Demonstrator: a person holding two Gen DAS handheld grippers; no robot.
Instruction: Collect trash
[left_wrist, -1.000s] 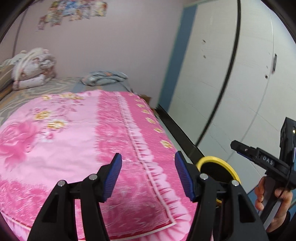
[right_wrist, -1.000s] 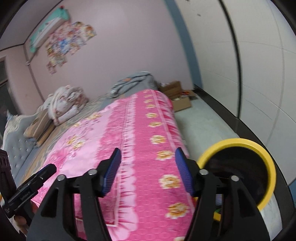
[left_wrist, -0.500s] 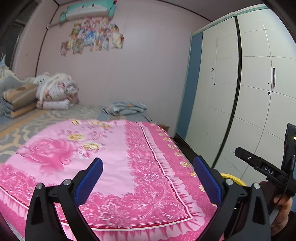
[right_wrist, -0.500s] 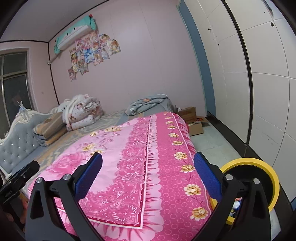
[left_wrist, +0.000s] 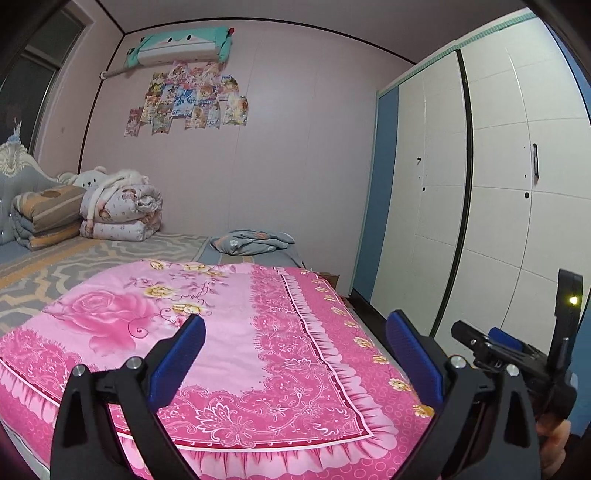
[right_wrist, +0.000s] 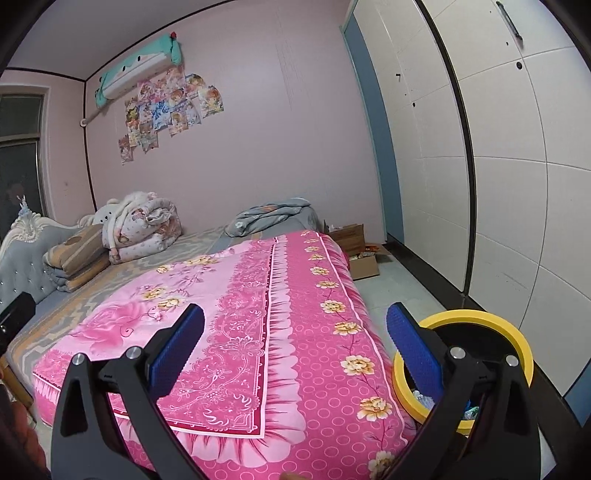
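Note:
A black bin with a yellow rim (right_wrist: 480, 321) stands on the floor at the bed's near right corner, some litter visible inside it. My right gripper (right_wrist: 295, 338) is open wide with nothing between its blue pads, hovering over the foot of the pink floral bedspread (right_wrist: 258, 314), the bin just behind its right finger. My left gripper (left_wrist: 295, 343) is open wide too and empty, held over the same bedspread (left_wrist: 229, 332). In the left wrist view the right gripper's body (left_wrist: 517, 354) shows at the right edge, held by a hand. No loose trash shows on the bed.
Folded quilts (left_wrist: 118, 210) and a grey bundle (left_wrist: 251, 240) lie at the bed's far end. White wardrobe doors (right_wrist: 498, 166) line the right side. Open cardboard boxes (right_wrist: 360, 254) sit on the floor strip between bed and wardrobe.
Both grippers opened from partly closed to fully wide. Both views tilted up and drew back from the bed, so more wall and posters show; the bin slid lower right.

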